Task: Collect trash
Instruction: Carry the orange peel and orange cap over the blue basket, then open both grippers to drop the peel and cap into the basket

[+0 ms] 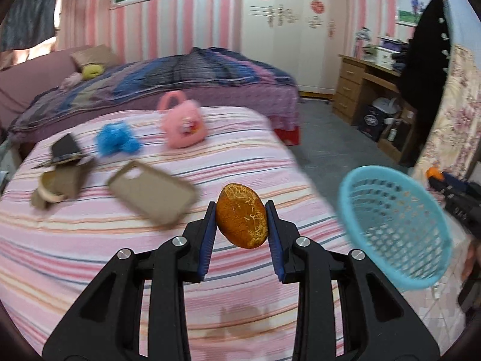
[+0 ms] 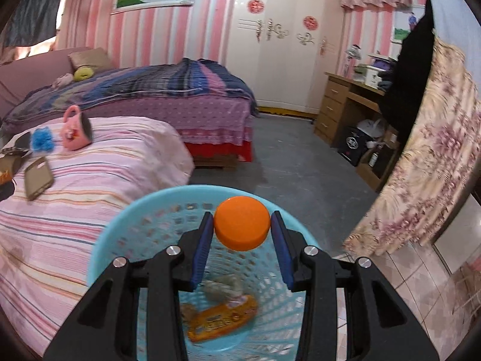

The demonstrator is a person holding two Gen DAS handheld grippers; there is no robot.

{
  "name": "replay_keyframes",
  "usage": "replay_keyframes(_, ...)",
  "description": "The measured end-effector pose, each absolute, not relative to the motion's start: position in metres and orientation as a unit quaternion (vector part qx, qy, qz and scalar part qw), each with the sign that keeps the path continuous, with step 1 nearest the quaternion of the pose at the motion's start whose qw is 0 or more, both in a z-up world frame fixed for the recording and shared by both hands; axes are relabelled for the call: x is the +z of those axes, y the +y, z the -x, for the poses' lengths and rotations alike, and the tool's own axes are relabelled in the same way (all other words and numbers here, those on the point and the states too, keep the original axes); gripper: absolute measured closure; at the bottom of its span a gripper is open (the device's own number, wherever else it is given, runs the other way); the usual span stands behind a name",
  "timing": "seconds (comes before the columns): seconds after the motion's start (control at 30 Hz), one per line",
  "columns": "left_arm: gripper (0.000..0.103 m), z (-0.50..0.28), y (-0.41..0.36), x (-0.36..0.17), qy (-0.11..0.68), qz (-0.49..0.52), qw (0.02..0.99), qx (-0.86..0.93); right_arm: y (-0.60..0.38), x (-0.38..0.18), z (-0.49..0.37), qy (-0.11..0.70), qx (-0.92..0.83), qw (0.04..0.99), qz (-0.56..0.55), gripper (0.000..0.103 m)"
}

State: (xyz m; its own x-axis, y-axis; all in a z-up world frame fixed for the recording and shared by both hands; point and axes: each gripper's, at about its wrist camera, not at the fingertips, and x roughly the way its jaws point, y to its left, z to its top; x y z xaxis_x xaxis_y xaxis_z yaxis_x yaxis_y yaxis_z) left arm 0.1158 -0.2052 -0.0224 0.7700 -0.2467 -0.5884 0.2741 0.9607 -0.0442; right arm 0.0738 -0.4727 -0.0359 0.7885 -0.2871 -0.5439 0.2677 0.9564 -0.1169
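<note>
A piece of orange peel [image 1: 242, 216] is clamped between the left gripper's [image 1: 242, 210] blue pads, above the striped bed [image 1: 90, 240] and left of the blue basket [image 1: 393, 228]. The right gripper [image 2: 242, 225] pinches an orange bottle cap [image 2: 242, 224] over the basket, where an orange wrapper [image 2: 222, 319] lies inside.

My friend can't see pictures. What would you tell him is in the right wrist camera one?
The right gripper pinches an orange bottle cap over a light blue plastic basket that already holds an orange wrapper. To the left is a pink striped bed with a pink toy bag and a phone case.
</note>
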Motion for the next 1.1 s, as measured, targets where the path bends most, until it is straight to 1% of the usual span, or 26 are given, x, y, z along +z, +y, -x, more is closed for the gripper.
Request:
replay_keyframes(0.23,0.072,-0.114,-0.284,-0.029,0.312,-0.041,0.928,-0.202,-0.505,-0.041,-0.063,0.299,-0.169,0.939,0.004,0.063)
replay_keyframes(0.4,0.072,-0.118,-0.327,-0.042,0.331,-0.046,0.913,-0.236,-0.521,-0.046,-0.061,0.300,-0.176,0.938,-0.005,0.063)
replay_keyframes(0.53,0.072,-0.119,-0.348,-0.044,0.322,-0.063,0.913,-0.245,-0.525,-0.048,-0.061,0.300,-0.182,0.936,-0.010,0.063)
replay_keyframes(0.7,0.071,-0.129,-0.358,-0.043,0.332,-0.056,0.905,-0.259,-0.524,-0.049,-0.063,0.301,-0.177,0.937,-0.014,0.063)
replay_keyframes(0.77,0.065,-0.131,-0.360,-0.043,0.334,-0.060,0.903,-0.263,-0.525,-0.049,-0.063,0.299,-0.177,0.938,-0.017,0.063)
replay_keyframes(0.8,0.051,-0.131,-0.360,-0.043,0.334,-0.062,0.903,-0.263,-0.526,-0.048,-0.063,0.298,-0.176,0.938,-0.020,0.063)
replay_keyframes(0.83,0.035,-0.130,-0.358,-0.043,0.330,-0.064,0.906,-0.258,-0.526,-0.049,-0.063,0.299,-0.177,0.938,-0.019,0.063)
replay_keyframes(0.9,0.024,-0.129,-0.351,-0.041,0.316,-0.066,0.915,-0.243,-0.525,-0.050,-0.064,0.301,-0.177,0.937,-0.019,0.063)
replay_keyframes(1.1,0.015,-0.136,-0.325,-0.037,0.312,-0.052,0.925,-0.212,-0.522,-0.048,-0.065,0.298,-0.176,0.938,-0.023,0.063)
